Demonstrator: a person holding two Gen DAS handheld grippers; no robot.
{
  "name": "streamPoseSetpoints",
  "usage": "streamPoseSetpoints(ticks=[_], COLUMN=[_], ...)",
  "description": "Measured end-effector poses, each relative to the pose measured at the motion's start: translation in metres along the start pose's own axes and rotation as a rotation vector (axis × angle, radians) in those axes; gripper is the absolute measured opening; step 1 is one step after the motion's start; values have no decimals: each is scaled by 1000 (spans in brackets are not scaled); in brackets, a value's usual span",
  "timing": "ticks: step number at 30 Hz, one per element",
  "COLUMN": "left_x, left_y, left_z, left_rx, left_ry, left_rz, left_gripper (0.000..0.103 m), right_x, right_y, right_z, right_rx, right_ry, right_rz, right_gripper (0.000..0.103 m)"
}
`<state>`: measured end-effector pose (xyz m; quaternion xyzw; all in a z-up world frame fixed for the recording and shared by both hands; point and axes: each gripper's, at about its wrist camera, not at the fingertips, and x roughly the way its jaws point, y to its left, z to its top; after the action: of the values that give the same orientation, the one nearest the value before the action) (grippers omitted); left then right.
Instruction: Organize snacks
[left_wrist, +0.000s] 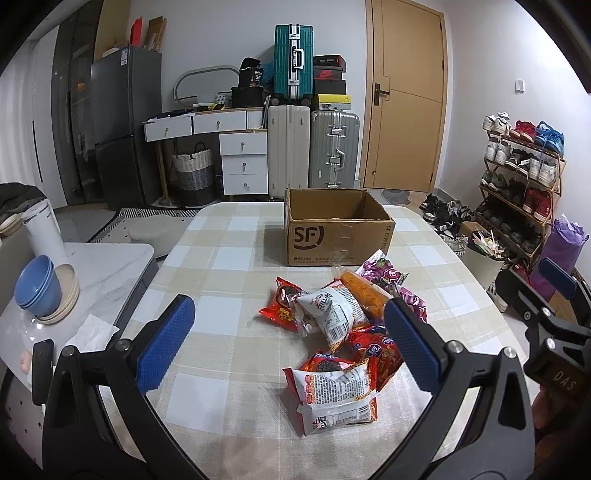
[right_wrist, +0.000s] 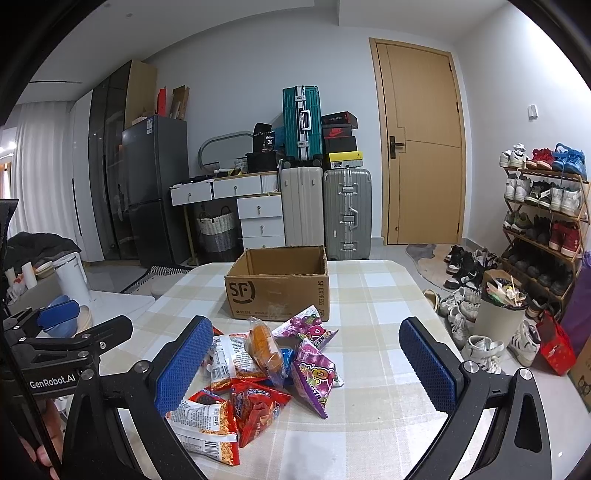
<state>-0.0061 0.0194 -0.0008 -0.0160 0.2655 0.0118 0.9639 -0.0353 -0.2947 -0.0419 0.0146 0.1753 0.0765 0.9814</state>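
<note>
A heap of snack packets lies on the checked tablecloth: red and white packets (left_wrist: 338, 391), a red cookie packet (left_wrist: 282, 304), an orange bread roll in clear wrap (left_wrist: 364, 293) and purple candy bags (left_wrist: 384, 275). The heap also shows in the right wrist view (right_wrist: 258, 369). An open, empty SF cardboard box (left_wrist: 332, 229) stands behind it, also in the right wrist view (right_wrist: 279, 284). My left gripper (left_wrist: 290, 345) is open and empty above the near packets. My right gripper (right_wrist: 306, 365) is open and empty, over the heap's right side.
A side table at the left holds blue bowls (left_wrist: 38, 286), plates and a white kettle (left_wrist: 42, 230). A bin (right_wrist: 498, 314), shoes and a shoe rack (right_wrist: 543, 229) stand right of the table. Suitcases (left_wrist: 314, 147), drawers and a fridge are at the far wall.
</note>
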Motion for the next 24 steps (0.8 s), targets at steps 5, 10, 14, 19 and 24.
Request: streamPoseSetpoints(ticks=[5, 10, 14, 19, 24], left_x=[6, 8, 9, 13, 22], left_y=[2, 1, 1, 0, 3], left_z=[-3, -5, -6, -9, -14], left_rx=[-4, 1, 1, 1, 1], left_ry=[21, 28, 30, 44, 71], left_rz=[-4, -8, -10, -15, -17], left_gripper=[102, 102, 102, 102, 102], right_x=[0, 1, 3, 5, 11], right_y=[0, -1, -2, -2, -2], right_z=[0, -3, -4, -4, -9], right_rx=[-1, 3, 5, 8, 12], right_ry=[2, 11, 14, 20, 51], right_rz=[0, 4, 4, 7, 18], right_gripper=[103, 103, 103, 103, 103])
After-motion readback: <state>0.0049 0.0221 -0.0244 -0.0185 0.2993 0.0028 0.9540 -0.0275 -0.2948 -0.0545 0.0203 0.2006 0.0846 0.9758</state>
